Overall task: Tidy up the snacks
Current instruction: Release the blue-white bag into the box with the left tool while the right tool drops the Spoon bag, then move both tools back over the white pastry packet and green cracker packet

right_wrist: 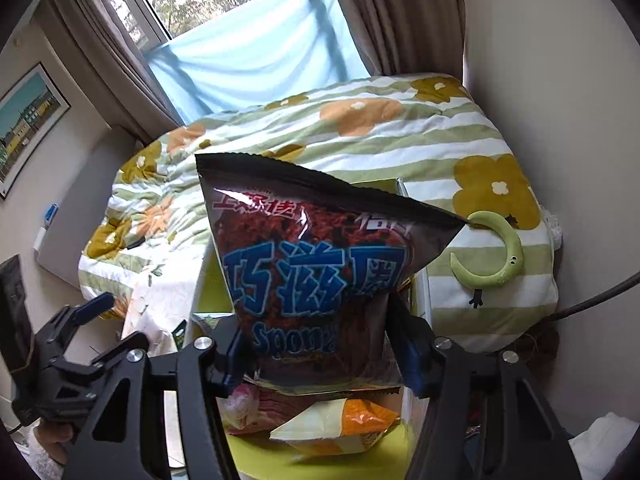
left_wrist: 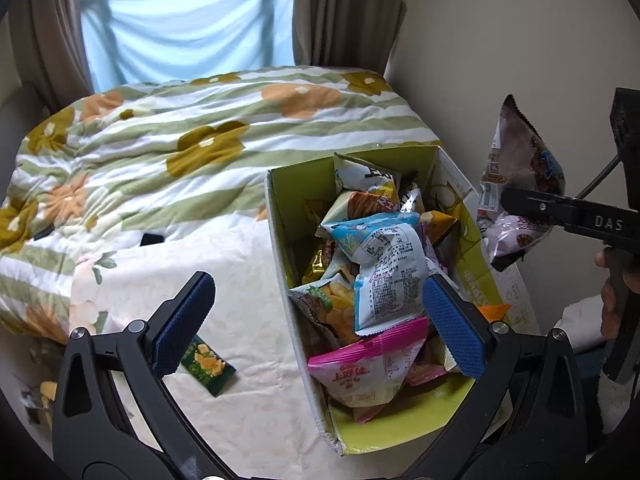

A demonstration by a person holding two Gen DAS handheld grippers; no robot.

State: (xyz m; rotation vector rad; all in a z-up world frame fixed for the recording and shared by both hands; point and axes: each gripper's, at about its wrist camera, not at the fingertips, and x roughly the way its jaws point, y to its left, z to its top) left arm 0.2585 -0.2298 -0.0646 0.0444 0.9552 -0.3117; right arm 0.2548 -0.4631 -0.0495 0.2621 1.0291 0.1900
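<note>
A yellow-green cardboard box (left_wrist: 280,216) stands on a white cloth and holds several snack packets, among them a pink one (left_wrist: 368,372) and a white-blue one (left_wrist: 384,264). My left gripper (left_wrist: 316,324) is open and empty, its fingers straddling the box's near left wall. My right gripper (right_wrist: 320,352) is shut on a dark brown chocolate snack bag (right_wrist: 316,264), held upright above the box; the same bag shows in the left wrist view (left_wrist: 516,184) at the box's right side. A small green packet (left_wrist: 206,362) lies on the cloth left of the box.
A flowered green-striped quilt (left_wrist: 160,152) covers the bed behind the box. A wall (left_wrist: 520,40) runs close along the right. A green crescent plush (right_wrist: 504,256) lies on the quilt. Window and curtains (left_wrist: 192,20) are at the back. The left gripper shows in the right wrist view (right_wrist: 68,344).
</note>
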